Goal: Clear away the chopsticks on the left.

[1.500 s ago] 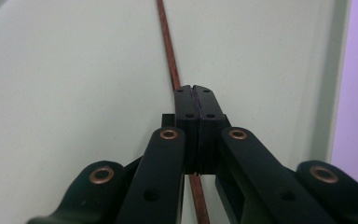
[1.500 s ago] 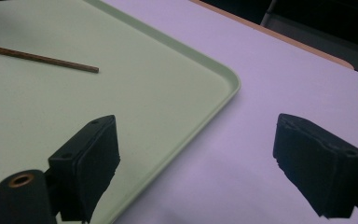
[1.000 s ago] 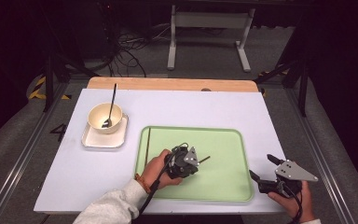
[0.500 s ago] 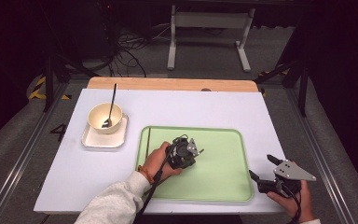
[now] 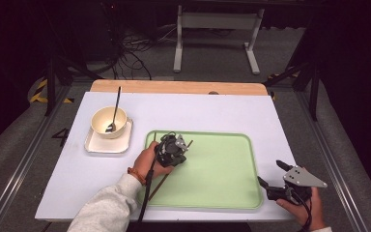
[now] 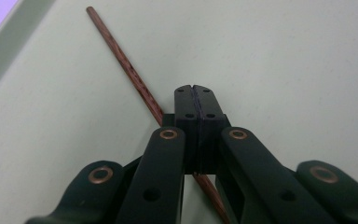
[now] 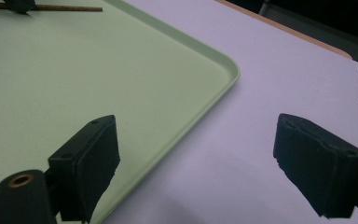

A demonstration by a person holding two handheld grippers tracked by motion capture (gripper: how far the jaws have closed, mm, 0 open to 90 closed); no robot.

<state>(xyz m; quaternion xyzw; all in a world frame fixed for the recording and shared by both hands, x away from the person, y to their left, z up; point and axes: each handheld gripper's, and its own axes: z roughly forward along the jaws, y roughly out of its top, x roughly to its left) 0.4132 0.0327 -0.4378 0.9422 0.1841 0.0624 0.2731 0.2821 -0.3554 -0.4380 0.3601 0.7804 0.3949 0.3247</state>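
- Our left gripper [image 5: 176, 147] has slid left across the tray [image 5: 222, 169], fingers [image 6: 186, 109] clenched on the chopstick [image 6: 126, 63], dragging it.
- Our right gripper [image 5: 275, 176] waits at the desk's [image 5: 198, 108] near right, fingers [image 7: 91, 161] released.

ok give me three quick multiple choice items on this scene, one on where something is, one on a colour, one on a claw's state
1. Where is the spoon?
A. in the bowl
B. on the tray
C. in the right claw

2. What colour is the tray?
A. blue
B. light green
C. red

3. How do the left claw's jaws stand?
A. wide open
B. shut on the bowl
C. closed together, a wooden stick running under them

Answers:
1 A, the high view shows the spoon's handle rising out of the bowl on the small white plate.
2 B, the tray is pale green in every view.
3 C, the left claw's own view shows its pads meeting with no gap; whether they pinch the stick cannot be told.
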